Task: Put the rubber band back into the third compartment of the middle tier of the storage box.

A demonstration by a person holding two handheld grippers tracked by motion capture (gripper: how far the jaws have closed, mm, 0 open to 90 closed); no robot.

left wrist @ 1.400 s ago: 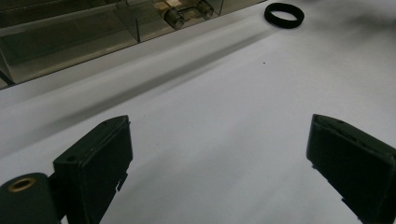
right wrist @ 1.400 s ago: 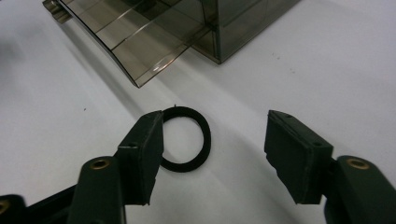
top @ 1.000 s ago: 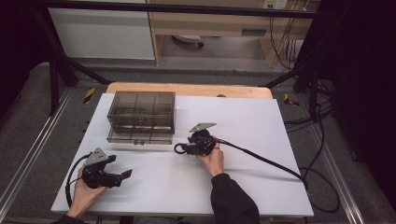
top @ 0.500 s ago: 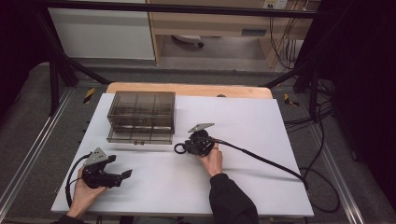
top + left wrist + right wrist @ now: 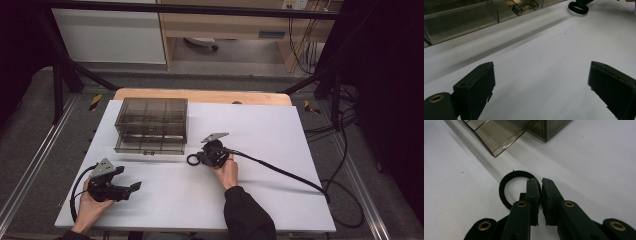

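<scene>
Right now the right gripper (image 5: 200,159) sits near the middle of the white table (image 5: 280,145), held by the person's right hand (image 5: 227,170), and its jaws have just been closing. In the right gripper view the two black jaws stand nearly together with only a thin slit between them, pinched on the rim of a black ring (image 5: 509,187): one pad lies inside the loop and the other outside it, with the band of the ring caught between. The ring lies flat on the table, or very close to it; the angle makes it hard to say whether it is lifted at all. In the high view the ring (image 5: 192,160) shows as a small dark loop at the tip of that gripper, just beside the front right corner of the smoky clear plastic drawer box (image 5: 150,125). The box stands toward the far left part of the table, and its lowest drawer (image 5: 496,135) is pulled out a little toward the person, its clear front edge near the ring but apart from it.

The left gripper (image 5: 131,188) rests near the front left edge of the table in the left hand (image 5: 87,210), well apart from the ring and the box. Its jaws stand wide with bare table between them, holding nothing. From the left gripper view the ring (image 5: 578,7) shows far off near the top edge.
</scene>
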